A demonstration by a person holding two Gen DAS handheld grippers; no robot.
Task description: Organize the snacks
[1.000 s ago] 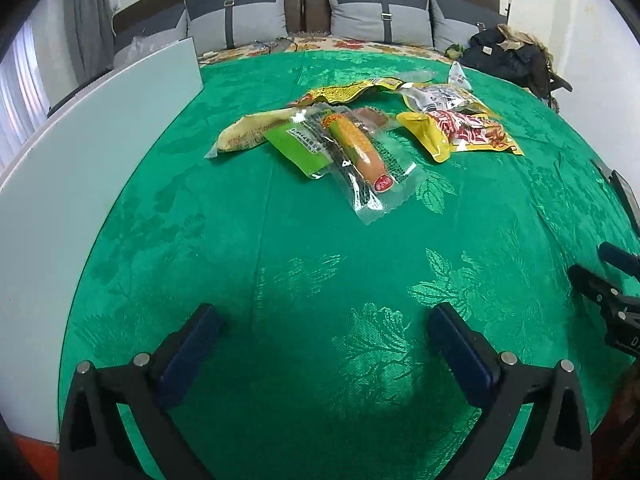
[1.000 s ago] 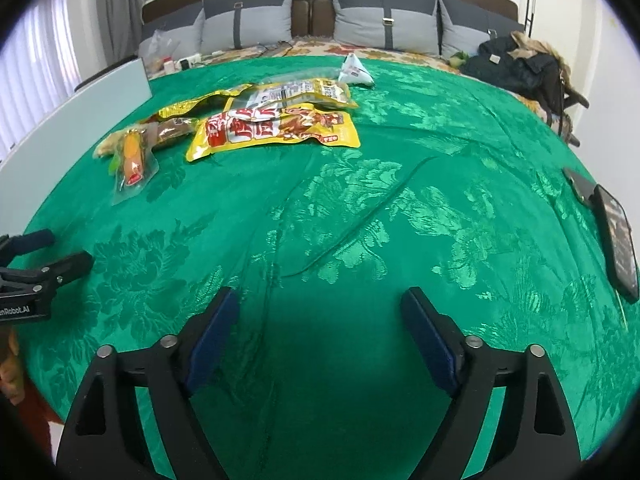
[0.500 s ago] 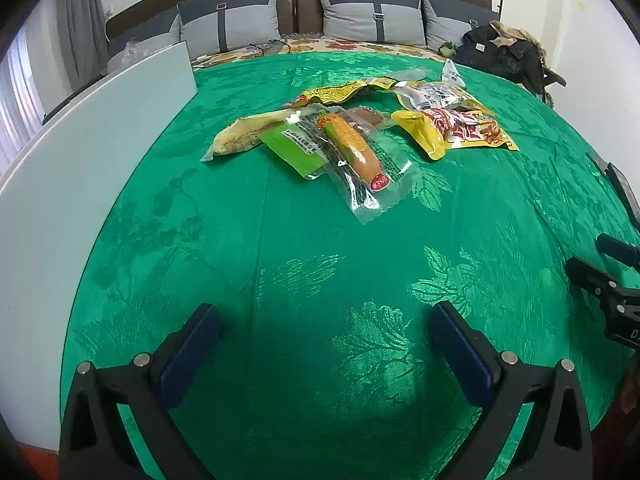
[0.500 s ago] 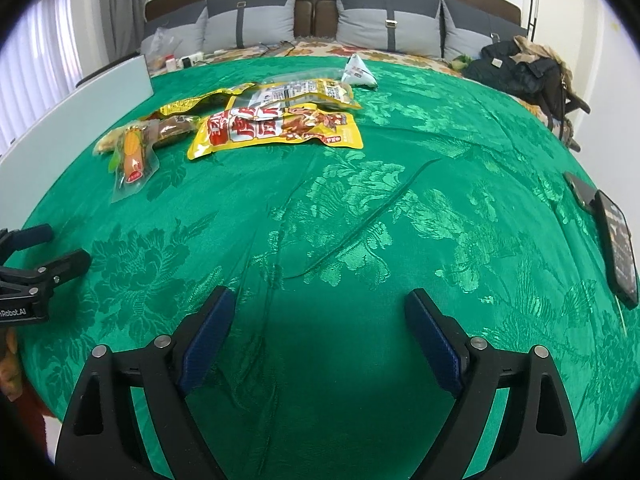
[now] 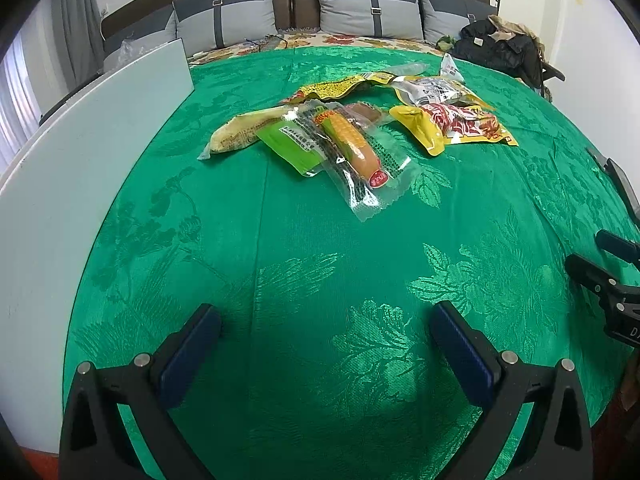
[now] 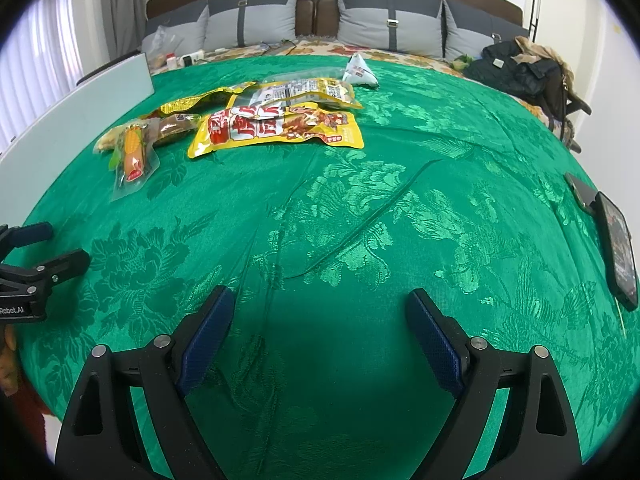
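Several snack packets lie in a loose pile on the green cloth (image 5: 320,280). A clear packet with a corn cob (image 5: 352,148) overlaps a green packet (image 5: 286,146) and a beige bun packet (image 5: 240,132). To the right lies a yellow-and-red bag (image 5: 460,124) (image 6: 280,128), behind it a silver-and-yellow bag (image 6: 296,94) and a small white pyramid packet (image 6: 358,70). My left gripper (image 5: 326,328) is open over bare cloth, well short of the pile. My right gripper (image 6: 320,312) is open too, nothing between its fingers.
A white board (image 5: 80,152) stands along the table's left edge. Two dark phones (image 6: 616,248) lie at the right edge. Behind the table are a sofa with grey cushions (image 6: 256,20) and a dark bag (image 6: 524,68).
Both grippers have crept slightly forward toward the snacks, which appear a little nearer. Both stay open. The packets have not moved.
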